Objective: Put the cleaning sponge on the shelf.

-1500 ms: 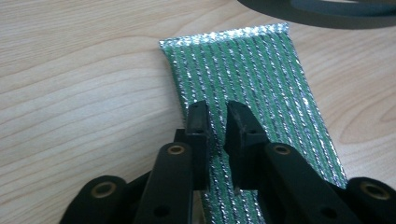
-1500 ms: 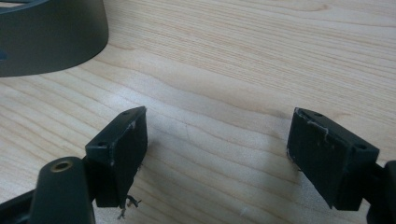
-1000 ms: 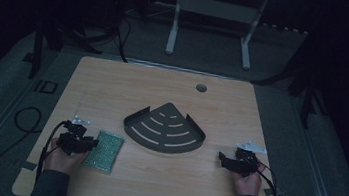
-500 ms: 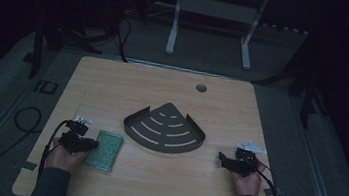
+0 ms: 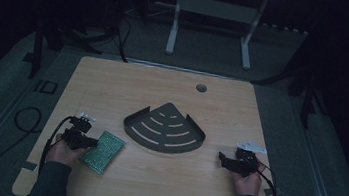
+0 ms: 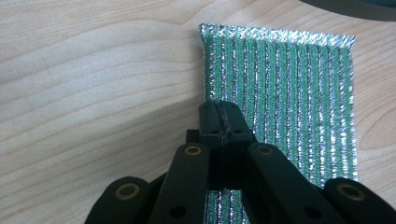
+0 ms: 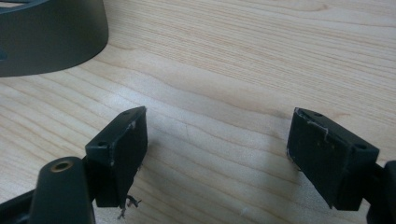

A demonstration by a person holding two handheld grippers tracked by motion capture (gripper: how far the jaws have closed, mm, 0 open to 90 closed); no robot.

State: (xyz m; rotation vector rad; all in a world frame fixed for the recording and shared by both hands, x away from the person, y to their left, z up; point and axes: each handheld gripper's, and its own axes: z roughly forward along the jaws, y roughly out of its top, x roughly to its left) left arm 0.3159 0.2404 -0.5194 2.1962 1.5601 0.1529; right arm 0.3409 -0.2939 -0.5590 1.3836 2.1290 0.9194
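Your left gripper [image 6: 219,116] has its jaws pressed together over the near edge of the green scouring pad [image 6: 289,98] — whether they pinch it, I cannot tell. Your right gripper [image 7: 217,154] stands wide apart above bare table [image 7: 243,60], the dark corner tray [image 7: 46,37] at its ten o'clock.

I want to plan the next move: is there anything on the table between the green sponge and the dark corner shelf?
Nothing visible. The green sponge lies left of the corner shelf, apart from it, with bare table between. The left hand-held gripper is shut over the sponge's edge.
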